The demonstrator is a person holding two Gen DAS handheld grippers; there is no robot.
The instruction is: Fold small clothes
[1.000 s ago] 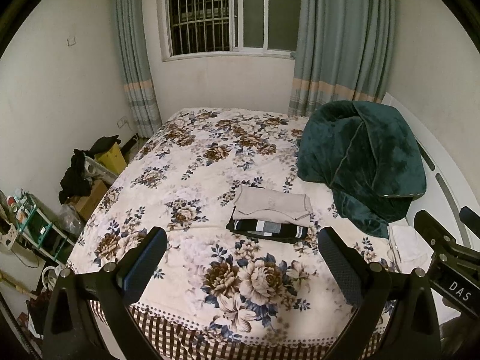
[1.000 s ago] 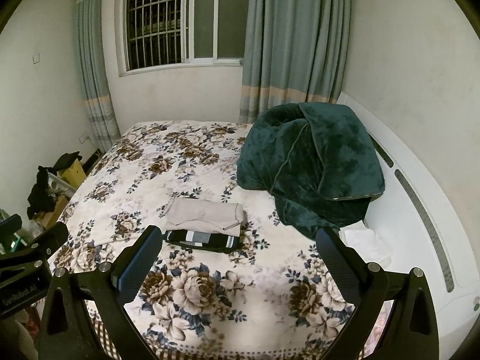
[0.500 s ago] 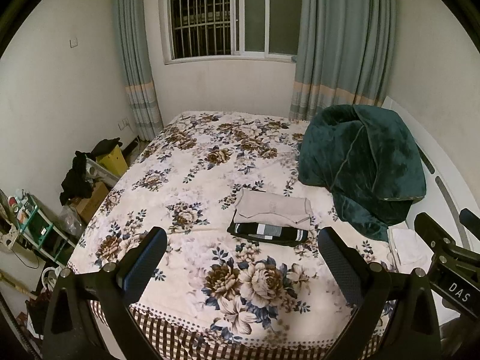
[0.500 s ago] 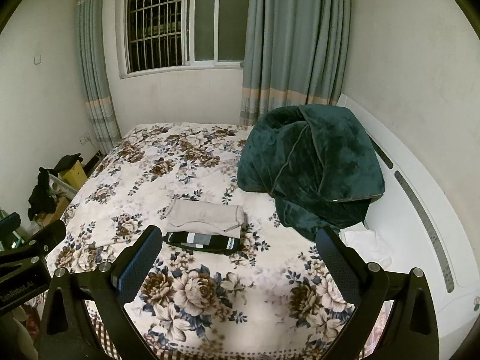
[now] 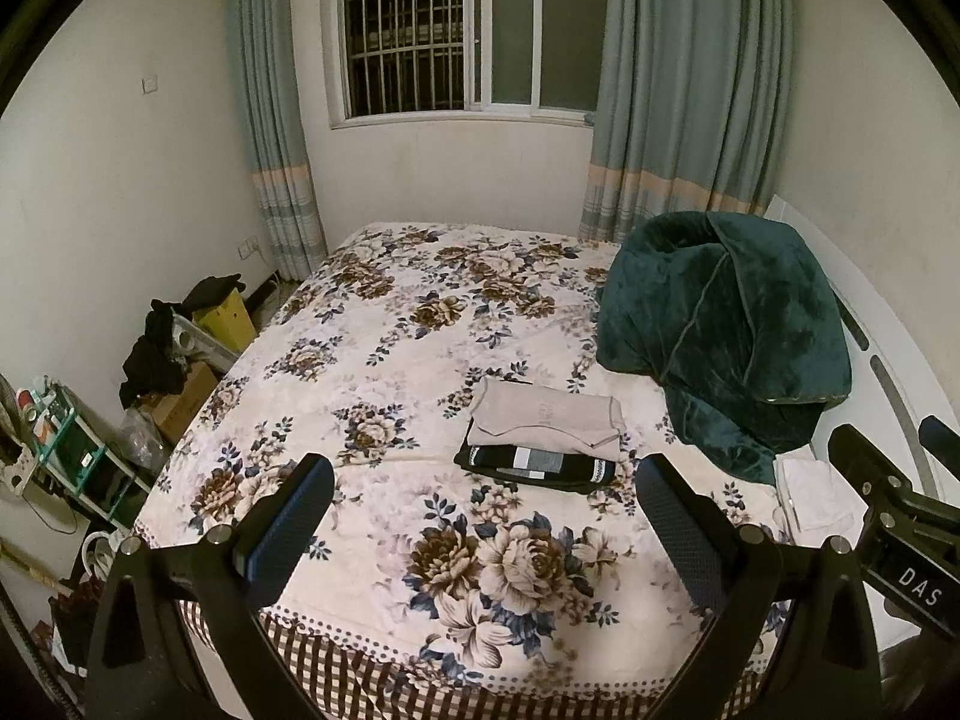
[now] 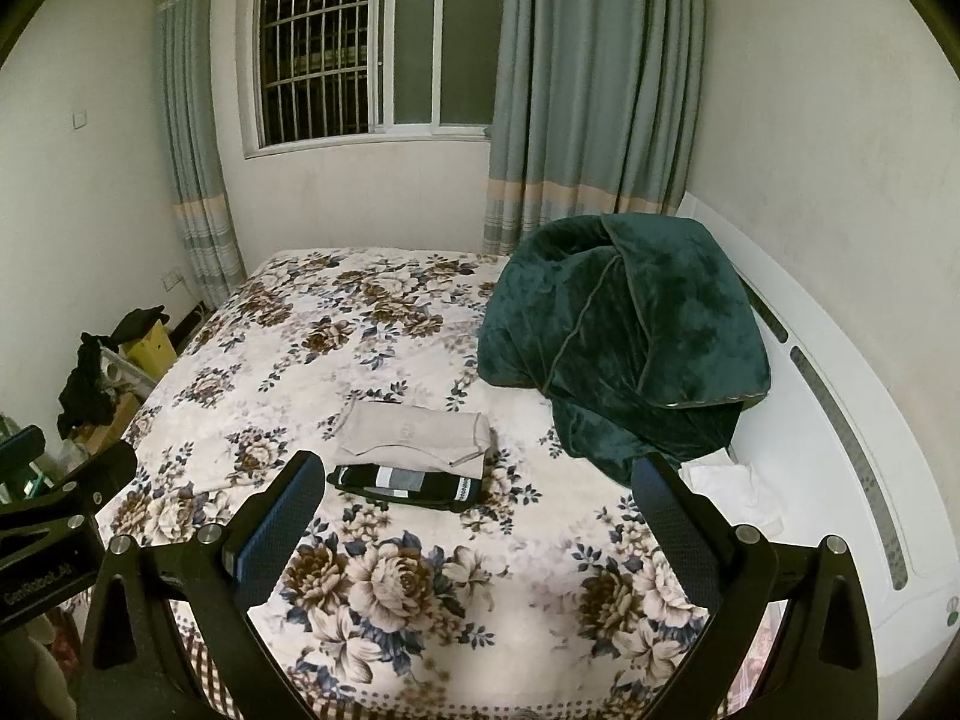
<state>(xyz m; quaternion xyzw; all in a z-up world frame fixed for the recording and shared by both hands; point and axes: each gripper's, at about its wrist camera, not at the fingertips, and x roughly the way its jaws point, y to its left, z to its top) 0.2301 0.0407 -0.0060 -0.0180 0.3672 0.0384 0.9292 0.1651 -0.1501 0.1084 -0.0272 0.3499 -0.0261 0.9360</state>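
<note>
A folded beige garment (image 5: 546, 420) lies on top of a folded black garment with grey and white stripes (image 5: 534, 465), stacked near the middle of the floral bed (image 5: 420, 324). The stack also shows in the right wrist view, beige (image 6: 414, 435) over black (image 6: 408, 483). My left gripper (image 5: 480, 528) is open and empty, held back above the bed's near edge. My right gripper (image 6: 477, 525) is open and empty too, also back from the stack. The right gripper's body shows at the right edge of the left wrist view (image 5: 900, 516).
A dark green plush blanket (image 5: 720, 330) is heaped at the bed's right side. A white cloth (image 5: 813, 492) lies below it by the white headboard (image 6: 840, 420). Boxes, dark clothes and a shelf (image 5: 72, 450) crowd the floor at left. Window and curtains behind.
Both views have drifted slightly back and up from the bed; the stack sits a little farther away. Both grippers stay open and empty.
</note>
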